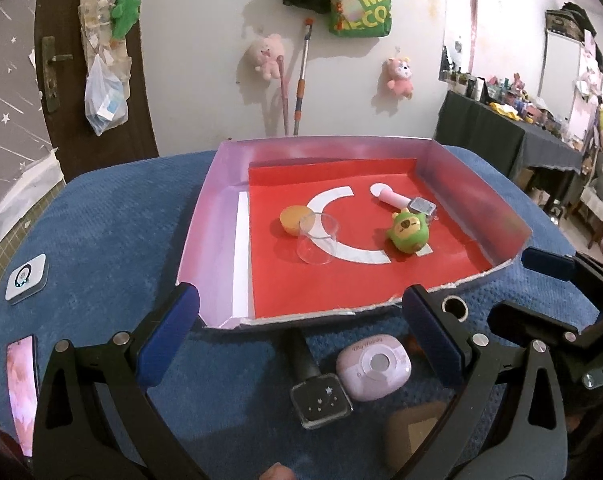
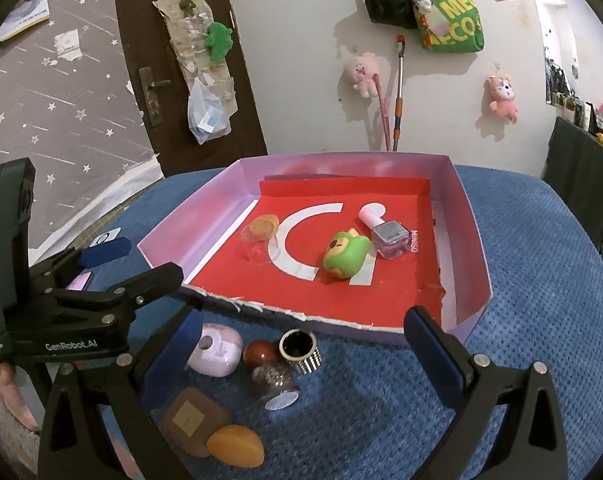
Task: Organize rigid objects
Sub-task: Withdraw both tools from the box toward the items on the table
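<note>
A pink-walled tray (image 1: 217, 216) (image 2: 467, 216) with a red floor holds a clear cup (image 1: 317, 240) (image 2: 261, 246), an orange piece (image 1: 295, 219) (image 2: 263, 225), a green toy (image 1: 407, 229) (image 2: 345, 254) and a pink nail-polish bottle (image 1: 405, 202) (image 2: 385, 236). On the blue cloth in front lie a lilac case (image 1: 373, 366) (image 2: 217, 350), a dark square-capped bottle (image 1: 315, 388) (image 2: 275, 380), a silver ring-cup (image 2: 301, 350), a brown ball (image 2: 259, 352), a brown block (image 2: 193, 420) and an orange egg shape (image 2: 235, 446). My left gripper (image 1: 301, 340) and right gripper (image 2: 301, 360) are open, empty, above these.
A white timer (image 1: 25, 278) and a phone (image 1: 21, 384) lie on the cloth at left. The left gripper's body (image 2: 61, 308) shows at left in the right wrist view. Wall with hanging plush toys and bags behind; a cluttered dark table (image 1: 513, 128) at right.
</note>
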`<state>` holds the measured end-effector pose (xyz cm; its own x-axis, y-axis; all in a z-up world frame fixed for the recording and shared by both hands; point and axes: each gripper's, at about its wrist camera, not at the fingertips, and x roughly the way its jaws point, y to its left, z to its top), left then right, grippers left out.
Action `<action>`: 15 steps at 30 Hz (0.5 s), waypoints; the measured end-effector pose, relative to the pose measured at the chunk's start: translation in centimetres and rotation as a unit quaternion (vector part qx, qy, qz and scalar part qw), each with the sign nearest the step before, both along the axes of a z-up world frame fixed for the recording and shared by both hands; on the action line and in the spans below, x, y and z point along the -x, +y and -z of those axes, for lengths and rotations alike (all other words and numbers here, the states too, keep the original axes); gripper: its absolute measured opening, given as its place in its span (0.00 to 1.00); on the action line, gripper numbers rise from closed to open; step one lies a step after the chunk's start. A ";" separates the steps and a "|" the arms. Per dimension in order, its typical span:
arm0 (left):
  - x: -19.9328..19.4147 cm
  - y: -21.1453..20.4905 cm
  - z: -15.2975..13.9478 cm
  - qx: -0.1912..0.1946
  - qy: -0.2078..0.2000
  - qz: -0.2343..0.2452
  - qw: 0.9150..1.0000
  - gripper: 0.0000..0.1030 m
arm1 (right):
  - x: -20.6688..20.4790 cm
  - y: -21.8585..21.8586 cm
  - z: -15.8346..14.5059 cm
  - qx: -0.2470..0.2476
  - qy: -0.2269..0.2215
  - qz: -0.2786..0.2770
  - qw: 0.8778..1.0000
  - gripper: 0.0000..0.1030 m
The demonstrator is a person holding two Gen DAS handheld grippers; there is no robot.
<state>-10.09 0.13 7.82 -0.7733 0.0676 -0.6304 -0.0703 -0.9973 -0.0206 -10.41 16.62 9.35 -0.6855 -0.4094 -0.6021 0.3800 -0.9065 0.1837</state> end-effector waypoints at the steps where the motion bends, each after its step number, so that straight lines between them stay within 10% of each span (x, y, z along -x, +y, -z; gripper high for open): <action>1: -0.2 0.1 0.0 0.001 -0.001 0.001 1.000 1.00 | -0.1 0.0 0.1 0.001 0.000 -0.001 1.000 1.00; 15: -2.0 1.2 0.9 0.038 -0.006 0.010 0.999 1.00 | -2.0 -0.1 0.8 -0.003 -0.002 -0.001 1.000 1.00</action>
<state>-8.14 1.32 6.88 -0.7650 0.0353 -0.6431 -0.0909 -0.9944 0.0536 -8.42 16.54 8.59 -0.6826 -0.4069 -0.6071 0.3803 -0.9071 0.1804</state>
